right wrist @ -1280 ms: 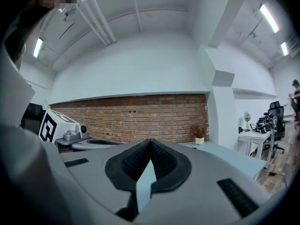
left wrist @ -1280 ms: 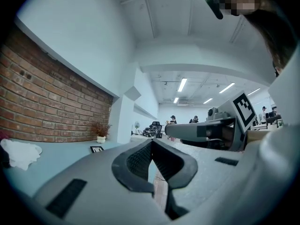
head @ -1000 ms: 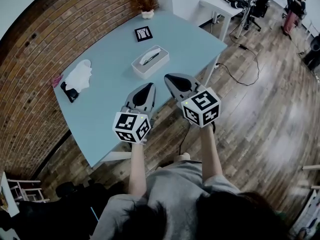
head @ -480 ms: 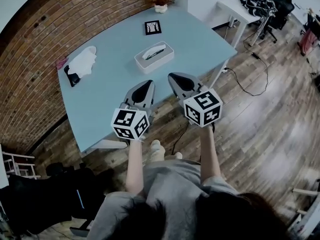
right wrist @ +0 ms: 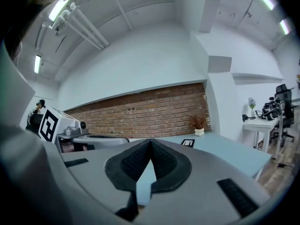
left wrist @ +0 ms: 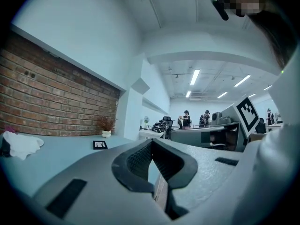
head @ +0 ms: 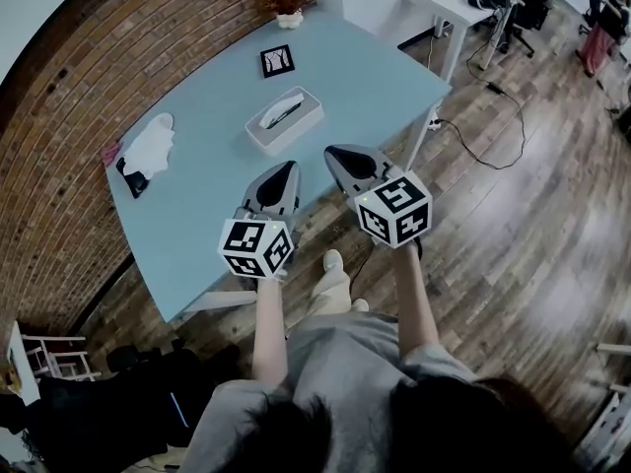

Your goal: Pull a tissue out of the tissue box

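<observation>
The white tissue box (head: 284, 120) lies on the light blue table (head: 207, 215), with a tissue poking from its top slot. Both grippers hover side by side over the table's near edge, short of the box and pointing toward it. My left gripper (head: 288, 168) is shut and empty; its tips meet in the left gripper view (left wrist: 151, 140). The right gripper (head: 330, 152) is also shut and empty (right wrist: 150, 140). In both gripper views the jaws hide the box.
A crumpled white cloth (head: 150, 146) and a black object (head: 131, 177) lie at the table's left end. A black-and-white marker card (head: 279, 61) and a small potted plant (head: 288, 16) are beyond the box. A brick wall (head: 59, 106) runs along the table's left.
The person has taken a step, and a shoe now shows below the grippers. Both grippers shifted a little with the body, side by side. Their jaws stayed shut.
</observation>
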A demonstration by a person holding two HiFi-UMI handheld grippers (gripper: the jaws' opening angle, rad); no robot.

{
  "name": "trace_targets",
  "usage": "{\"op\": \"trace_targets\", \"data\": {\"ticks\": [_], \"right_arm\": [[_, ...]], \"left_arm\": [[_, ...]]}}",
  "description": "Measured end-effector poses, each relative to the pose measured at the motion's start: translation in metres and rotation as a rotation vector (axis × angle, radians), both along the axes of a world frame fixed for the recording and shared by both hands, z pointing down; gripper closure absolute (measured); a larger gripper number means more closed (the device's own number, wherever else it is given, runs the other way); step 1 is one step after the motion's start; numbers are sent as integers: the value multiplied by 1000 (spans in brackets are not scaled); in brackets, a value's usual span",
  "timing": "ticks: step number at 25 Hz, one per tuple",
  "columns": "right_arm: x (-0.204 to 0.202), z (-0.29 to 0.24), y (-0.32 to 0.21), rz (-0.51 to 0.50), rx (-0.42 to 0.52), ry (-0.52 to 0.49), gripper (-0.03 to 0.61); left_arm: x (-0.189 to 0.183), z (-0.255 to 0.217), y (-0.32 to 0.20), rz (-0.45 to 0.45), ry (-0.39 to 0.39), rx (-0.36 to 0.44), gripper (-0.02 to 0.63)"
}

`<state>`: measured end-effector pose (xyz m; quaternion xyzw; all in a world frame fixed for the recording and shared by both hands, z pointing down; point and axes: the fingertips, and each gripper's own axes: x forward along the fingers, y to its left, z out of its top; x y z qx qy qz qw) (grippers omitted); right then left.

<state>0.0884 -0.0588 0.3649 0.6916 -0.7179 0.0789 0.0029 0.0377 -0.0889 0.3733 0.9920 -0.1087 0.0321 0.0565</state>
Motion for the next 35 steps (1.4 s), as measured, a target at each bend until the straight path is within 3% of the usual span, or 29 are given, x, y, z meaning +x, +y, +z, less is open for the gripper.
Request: {"op": "trace_targets", "data": {"ticks": [10, 20, 35], "right_arm": [[22, 10, -20, -1, -24, 8, 580], [33, 26, -78, -67, -57, 4, 580], [77, 59, -176, -58, -140, -42, 580]], "left_arm": [[25, 9, -15, 11, 0, -14, 611], [32, 26, -72, -60, -5, -57, 611], [66, 64, -167, -66, -61, -138, 611]]}}
